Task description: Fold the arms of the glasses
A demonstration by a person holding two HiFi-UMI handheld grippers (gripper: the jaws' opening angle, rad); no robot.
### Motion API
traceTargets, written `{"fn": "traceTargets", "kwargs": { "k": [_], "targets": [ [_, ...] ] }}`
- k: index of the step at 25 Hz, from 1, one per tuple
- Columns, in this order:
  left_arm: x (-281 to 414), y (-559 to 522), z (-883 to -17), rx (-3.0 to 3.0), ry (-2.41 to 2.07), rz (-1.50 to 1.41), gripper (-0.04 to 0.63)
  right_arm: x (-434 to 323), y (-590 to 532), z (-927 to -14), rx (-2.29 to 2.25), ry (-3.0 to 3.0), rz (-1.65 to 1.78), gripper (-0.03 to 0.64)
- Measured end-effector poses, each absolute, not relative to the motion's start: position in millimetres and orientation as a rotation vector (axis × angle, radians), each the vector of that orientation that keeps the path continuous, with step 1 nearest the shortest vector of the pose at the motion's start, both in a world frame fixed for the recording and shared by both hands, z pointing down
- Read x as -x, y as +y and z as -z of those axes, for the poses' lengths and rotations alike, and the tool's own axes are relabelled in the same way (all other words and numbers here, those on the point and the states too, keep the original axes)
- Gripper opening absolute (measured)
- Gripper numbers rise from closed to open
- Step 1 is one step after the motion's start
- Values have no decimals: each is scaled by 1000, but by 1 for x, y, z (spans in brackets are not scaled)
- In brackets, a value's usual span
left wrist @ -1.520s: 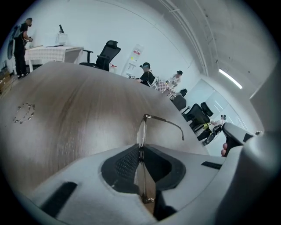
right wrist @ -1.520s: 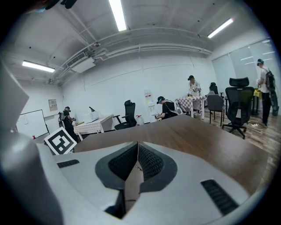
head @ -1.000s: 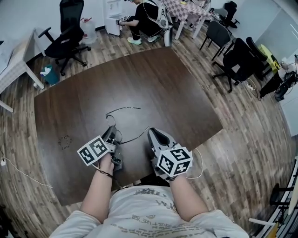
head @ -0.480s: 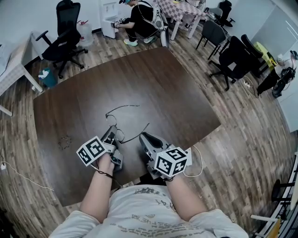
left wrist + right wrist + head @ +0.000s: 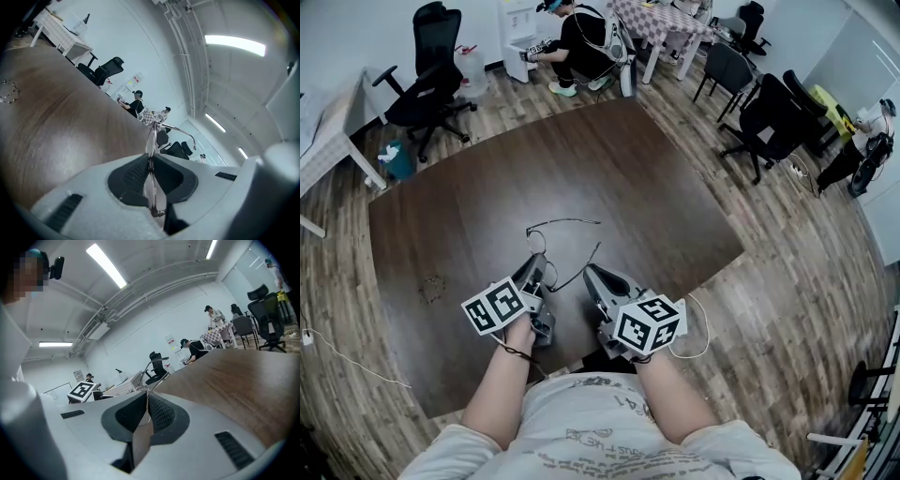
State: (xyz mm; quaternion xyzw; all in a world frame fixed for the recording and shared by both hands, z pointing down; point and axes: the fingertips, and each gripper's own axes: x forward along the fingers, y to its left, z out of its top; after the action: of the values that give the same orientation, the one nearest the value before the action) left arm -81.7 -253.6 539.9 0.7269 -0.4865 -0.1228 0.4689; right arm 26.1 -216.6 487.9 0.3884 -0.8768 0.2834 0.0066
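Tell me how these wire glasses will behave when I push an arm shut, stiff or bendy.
The glasses probably weigh very little: the frame is thin wire. The arm likely flexes rather than swinging crisply, being long and slender. Clamped edge-on in the left gripper, the frame could twist or slip if pushed hard.

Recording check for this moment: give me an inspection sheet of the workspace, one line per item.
Surface: dark brown wood-grain table.
Job's things: glasses, both arms unfolded.
Clutter: small beaded ring on the table, left of the grippers.
Grippers: left gripper shut on the glasses' front; right gripper jaws together, seemingly on an arm tip.
Cables: white cable loops from the right gripper; floor cable at left.
Surroundings: office chairs; crouching person beyond the table.
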Motion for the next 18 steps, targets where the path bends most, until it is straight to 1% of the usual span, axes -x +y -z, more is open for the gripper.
{"fn": "traceTargets", "kwargs": {
  "k": [18],
  "targets": [
    [40,-244,-526,-1960,-1141,166,41,-36,-222,-481,-1255,-2755,-855,25]
  ]
}}
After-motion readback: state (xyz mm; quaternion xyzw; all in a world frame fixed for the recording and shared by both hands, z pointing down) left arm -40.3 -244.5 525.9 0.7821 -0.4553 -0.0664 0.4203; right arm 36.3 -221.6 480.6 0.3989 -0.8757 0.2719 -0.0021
